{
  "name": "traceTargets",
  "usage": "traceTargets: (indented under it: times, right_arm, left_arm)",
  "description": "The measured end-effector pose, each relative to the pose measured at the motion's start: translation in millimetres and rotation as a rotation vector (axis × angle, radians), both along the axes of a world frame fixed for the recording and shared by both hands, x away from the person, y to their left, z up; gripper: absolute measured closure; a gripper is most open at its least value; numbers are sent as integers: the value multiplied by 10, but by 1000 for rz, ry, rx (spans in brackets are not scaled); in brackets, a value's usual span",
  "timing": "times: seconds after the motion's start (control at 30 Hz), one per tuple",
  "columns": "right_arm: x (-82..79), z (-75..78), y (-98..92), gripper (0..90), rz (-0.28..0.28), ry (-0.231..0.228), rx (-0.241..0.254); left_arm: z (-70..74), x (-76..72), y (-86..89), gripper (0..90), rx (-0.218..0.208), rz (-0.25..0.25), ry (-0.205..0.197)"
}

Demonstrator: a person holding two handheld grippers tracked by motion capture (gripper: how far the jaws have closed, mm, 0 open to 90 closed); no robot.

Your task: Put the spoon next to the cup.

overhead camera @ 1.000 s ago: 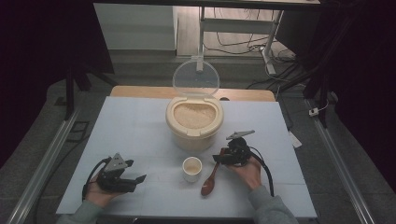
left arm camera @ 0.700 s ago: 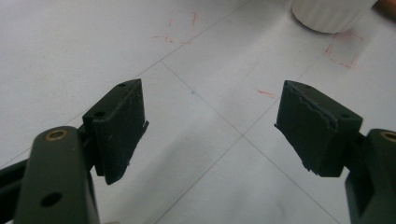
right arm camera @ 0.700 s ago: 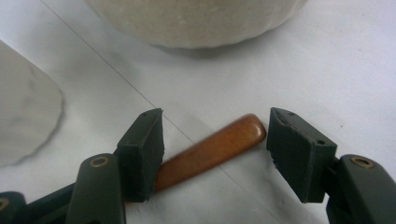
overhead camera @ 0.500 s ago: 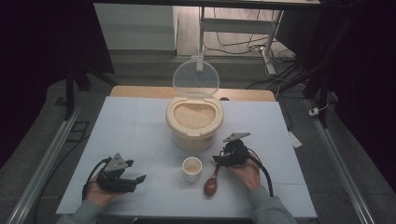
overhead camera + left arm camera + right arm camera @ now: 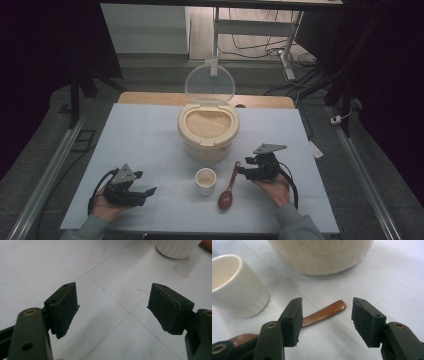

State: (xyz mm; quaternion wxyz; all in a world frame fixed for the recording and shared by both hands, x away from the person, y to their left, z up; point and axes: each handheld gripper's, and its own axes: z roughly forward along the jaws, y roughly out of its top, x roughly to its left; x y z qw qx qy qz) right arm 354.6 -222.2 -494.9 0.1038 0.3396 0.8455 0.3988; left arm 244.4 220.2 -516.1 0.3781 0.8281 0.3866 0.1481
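Spoon [image 5: 227, 190] lay on the table [image 5: 150, 135] right of the cup [image 5: 205, 180], handle pointing far. Judged light, rigid, smooth wood; best gripped mid-handle. Right tongs [image 5: 325, 322] had just been closing, nothing pinched; left tongs [image 5: 112, 310] stood spread, empty.

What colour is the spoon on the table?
The spoon is reddish brown, like polished wood. The right gripper view shows it best.
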Motion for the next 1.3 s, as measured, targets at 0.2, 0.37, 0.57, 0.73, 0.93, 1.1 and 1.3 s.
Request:
traceTargets:
  times: [0.2,0.37,0.57,0.73,0.93,1.1,1.3]
  right_arm:
    - [-189,70,-204,420,20,-29,50]
    - [-338,86,-399,424,29,-45,53]
    - [-448,58,-608,424,26,-56,68]
    - [-496,52,-729,425,20,-64,79]
    - [-516,8,-795,425,25,-66,77]
    - [-517,-8,-816,428,21,-66,70]
    - [-511,-5,-835,433,17,-75,64]
  left_arm:
    - [-1,1,1,232,1,2,0]
    - [2,2,8,233,1,4,-3]
    - [0,4,9,233,0,8,-3]
    - [1,1,14,233,-1,11,-5]
    - [0,-2,27,233,-6,15,-5]
    - [1,-3,31,232,-6,16,-5]
    - [-3,-1,35,233,-5,17,-6]
